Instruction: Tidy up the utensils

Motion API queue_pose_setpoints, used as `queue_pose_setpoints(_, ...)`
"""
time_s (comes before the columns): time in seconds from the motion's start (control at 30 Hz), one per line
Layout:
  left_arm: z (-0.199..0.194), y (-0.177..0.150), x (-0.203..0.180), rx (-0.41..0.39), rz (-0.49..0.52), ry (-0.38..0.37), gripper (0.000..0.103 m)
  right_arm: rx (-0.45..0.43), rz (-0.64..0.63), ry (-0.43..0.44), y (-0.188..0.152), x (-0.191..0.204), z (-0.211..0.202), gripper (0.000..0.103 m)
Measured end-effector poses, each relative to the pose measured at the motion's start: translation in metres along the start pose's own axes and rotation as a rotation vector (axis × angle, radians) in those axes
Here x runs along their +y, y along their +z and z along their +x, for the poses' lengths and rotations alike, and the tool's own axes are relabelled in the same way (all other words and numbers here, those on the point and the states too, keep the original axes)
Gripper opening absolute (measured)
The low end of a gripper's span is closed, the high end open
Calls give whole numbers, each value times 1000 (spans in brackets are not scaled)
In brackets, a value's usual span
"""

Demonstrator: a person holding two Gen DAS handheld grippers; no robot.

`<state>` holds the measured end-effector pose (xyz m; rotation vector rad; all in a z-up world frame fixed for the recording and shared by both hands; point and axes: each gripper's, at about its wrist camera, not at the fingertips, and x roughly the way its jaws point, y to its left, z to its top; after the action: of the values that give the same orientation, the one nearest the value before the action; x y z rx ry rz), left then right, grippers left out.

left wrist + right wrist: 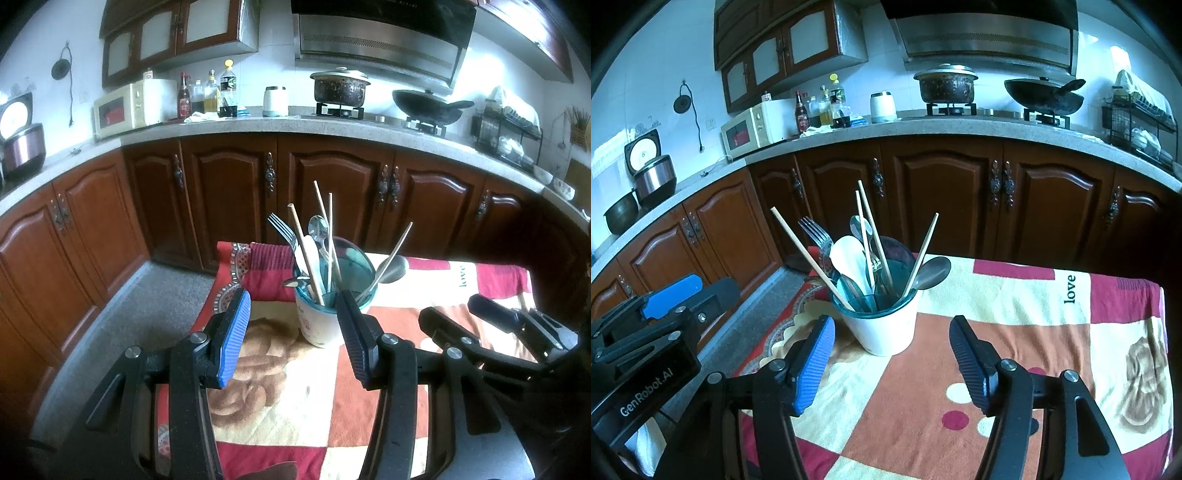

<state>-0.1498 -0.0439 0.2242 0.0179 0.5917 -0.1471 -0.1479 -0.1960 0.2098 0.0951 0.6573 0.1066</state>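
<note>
A white cup (pixel 886 328) with a teal rim is seen standing upright on the patterned cloth (pixel 1015 314) that covers the bench, near the bench's far left corner. The cup is filled with utensils: four wooden chopsticks (pixel 809 254) leaning outward in different directions, a metal fork (pixel 816 230) with its tines up, a white plastic spoon (pixel 849 254), and a dark metal spoon (pixel 932 273) tilted over the rim toward the right.

The left hand-held gripper (pixel 291 332) is held just short of the cup, its jaws partly open with nothing between them; its dark pad (pixel 352 332) overlaps the cup's right side in the left wrist view, and contact cannot be told. The right hand-held gripper (pixel 892 360) is held on the near side of the cup, its jaws apart and empty. No utensils are seen lying on the cloth itself.
</note>
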Motion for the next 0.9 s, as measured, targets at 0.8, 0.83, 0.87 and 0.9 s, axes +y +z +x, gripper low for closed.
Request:
queue_pose_setpoints(0.8,1,-1,1,4,-2,-1,48,17,-10,10,-1,0,9,63)
queue_pose_setpoints(0.83,1,-1,1,4,-2,0,48,17,-9,11,-1,-1,9,63)
queue_pose_setpoints(0.87,1,0,1,5,-1,-2,48,17,-9,12,0,0,9,63)
queue_pose_setpoints(0.9,1,0,1,5,-1,-2,48,17,-9,11,-1,0,9,63)
